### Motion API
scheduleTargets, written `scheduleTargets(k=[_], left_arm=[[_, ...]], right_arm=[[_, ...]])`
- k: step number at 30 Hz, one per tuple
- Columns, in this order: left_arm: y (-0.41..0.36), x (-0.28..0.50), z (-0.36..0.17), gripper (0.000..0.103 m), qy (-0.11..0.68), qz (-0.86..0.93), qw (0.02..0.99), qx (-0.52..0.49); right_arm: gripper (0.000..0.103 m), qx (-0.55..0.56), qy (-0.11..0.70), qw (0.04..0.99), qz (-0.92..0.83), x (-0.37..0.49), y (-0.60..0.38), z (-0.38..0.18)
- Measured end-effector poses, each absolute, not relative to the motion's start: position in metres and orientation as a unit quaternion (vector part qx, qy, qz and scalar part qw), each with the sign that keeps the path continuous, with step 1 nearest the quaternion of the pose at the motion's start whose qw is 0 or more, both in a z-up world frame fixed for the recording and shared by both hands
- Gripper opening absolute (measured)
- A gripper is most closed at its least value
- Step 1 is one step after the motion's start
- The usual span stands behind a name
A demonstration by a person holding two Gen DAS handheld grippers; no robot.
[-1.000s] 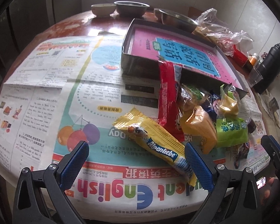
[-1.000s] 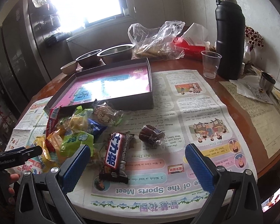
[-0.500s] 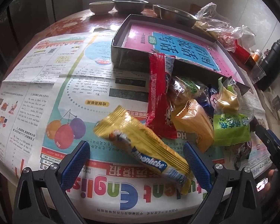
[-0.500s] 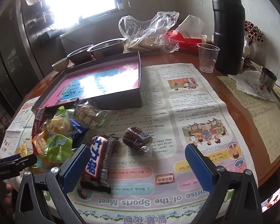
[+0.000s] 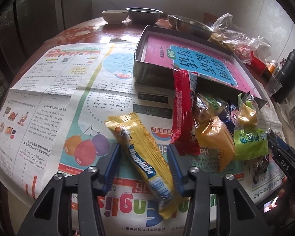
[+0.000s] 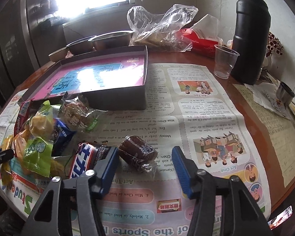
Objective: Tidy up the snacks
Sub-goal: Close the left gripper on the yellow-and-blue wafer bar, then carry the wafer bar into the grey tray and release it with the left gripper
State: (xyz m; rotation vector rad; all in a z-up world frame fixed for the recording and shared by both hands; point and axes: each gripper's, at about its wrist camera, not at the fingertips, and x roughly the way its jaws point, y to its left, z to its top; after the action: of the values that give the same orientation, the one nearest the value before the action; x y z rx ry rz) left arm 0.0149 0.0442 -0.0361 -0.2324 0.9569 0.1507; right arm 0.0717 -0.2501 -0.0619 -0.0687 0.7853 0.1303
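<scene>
The left tongs (image 5: 142,169) are closing around the yellow bar (image 5: 141,157), which is lying slantwise between the blue pads (image 5: 110,169); the pads are standing right beside the wrapper, though I cannot tell that they are pressing it yet. The bar is sitting a little apart from the snack pile (image 5: 216,125), likely why it is being taken first. The right tongs (image 6: 145,169) are closing too, framing the brown cake (image 6: 137,154), which is lying on the newspaper (image 6: 186,118) between the pads with a clear gap on its right side, so nothing is being held there. The Snickers (image 6: 82,163) is lying just beside the left pad. Behind both, the open box (image 6: 116,96) is waiting on the counter (image 5: 112,31), its near wall touching the pile, probably the place where the snacks are going. Compared with a second ago, both tongs are standing much narrower than their wide-open spread, the right one is sitting lower and nearer the cake, and the yellow bar is now lying squarely between the left pads instead of off to one side.
</scene>
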Motion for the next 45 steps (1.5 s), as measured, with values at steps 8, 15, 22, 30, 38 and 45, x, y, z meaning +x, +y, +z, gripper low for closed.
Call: scheduleTargets(k=[8, 15, 22, 30, 38, 45], left_arm=[[0.048, 0.018, -0.036, 0.017, 0.457, 0.047, 0.879, -0.129], [0.047, 0.022, -0.033, 0.013, 0.451, 0.033, 0.882, -0.132], [0.052, 0.024, -0.02, 0.013, 0.436, 0.037, 0.89, -0.129], [0.057, 0.031, -0.003, 0.013, 0.422, 0.042, 0.897, -0.125], [0.057, 0.046, 0.015, 0.013, 0.407, 0.038, 0.905, -0.116], [0.051, 0.068, 0.025, 0.013, 0.4, 0.022, 0.91, -0.11]], right_arm=[[0.038, -0.028, 0.37, 0.925, 0.084, 0.072, -0.248, -0.063], [0.038, -0.005, 0.366, 0.927, 0.086, 0.074, -0.253, -0.059], [0.038, 0.006, 0.356, 0.93, 0.092, 0.075, -0.254, -0.048], [0.038, 0.013, 0.346, 0.932, 0.104, 0.08, -0.249, -0.032], [0.038, 0.011, 0.334, 0.936, 0.113, 0.091, -0.242, -0.015], [0.038, 0.009, 0.329, 0.937, 0.118, 0.103, -0.236, -0.007]])
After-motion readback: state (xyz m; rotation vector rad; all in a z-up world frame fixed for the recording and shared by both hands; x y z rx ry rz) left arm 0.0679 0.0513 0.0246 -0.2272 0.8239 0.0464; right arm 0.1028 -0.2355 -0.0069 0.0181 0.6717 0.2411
